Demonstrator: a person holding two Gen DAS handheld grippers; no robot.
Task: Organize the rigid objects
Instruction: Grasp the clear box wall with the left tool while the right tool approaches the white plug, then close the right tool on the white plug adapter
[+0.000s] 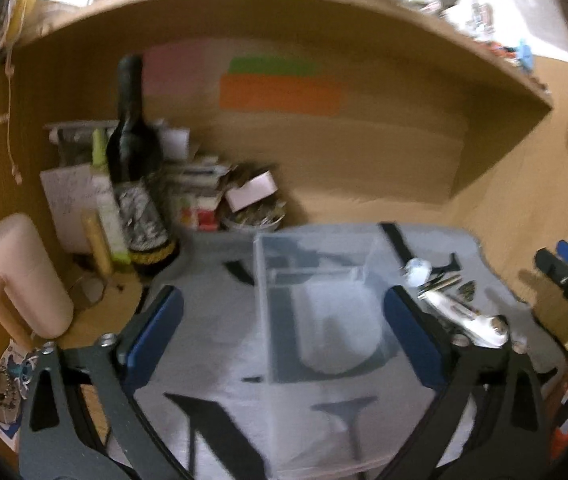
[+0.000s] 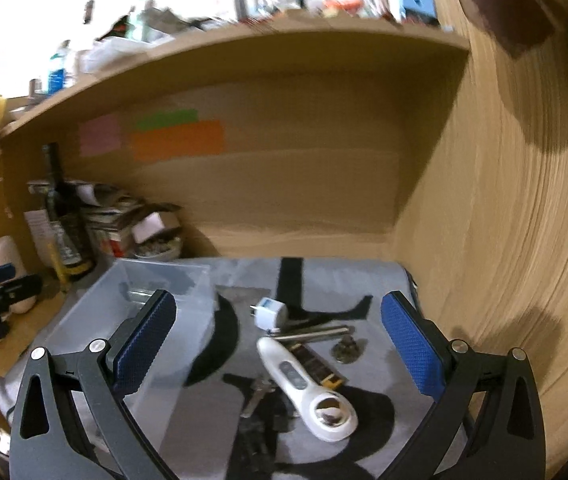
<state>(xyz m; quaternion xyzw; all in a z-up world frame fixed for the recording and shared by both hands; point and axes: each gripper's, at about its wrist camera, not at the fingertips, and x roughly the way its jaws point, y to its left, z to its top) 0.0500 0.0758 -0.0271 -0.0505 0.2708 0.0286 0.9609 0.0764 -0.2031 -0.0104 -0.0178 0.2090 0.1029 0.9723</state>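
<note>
We've barely started: the clear bin (image 2: 140, 320) looks empty, while charger (image 2: 270, 312), thermometer (image 2: 303, 384) and keys (image 2: 258, 396) wait at its three o'clock; both grippers (image 1: 284, 344) (image 2: 280, 344) spread, holding nothing.

Warm, dim under the shelf (image 1: 323, 12); blown-out white glare above it. Motion blur throughout, worst on the sticky notes (image 1: 280, 90). Strong fisheye bending, dark vignette at corners. Soft shadows on the side panel (image 2: 523, 220).
</note>
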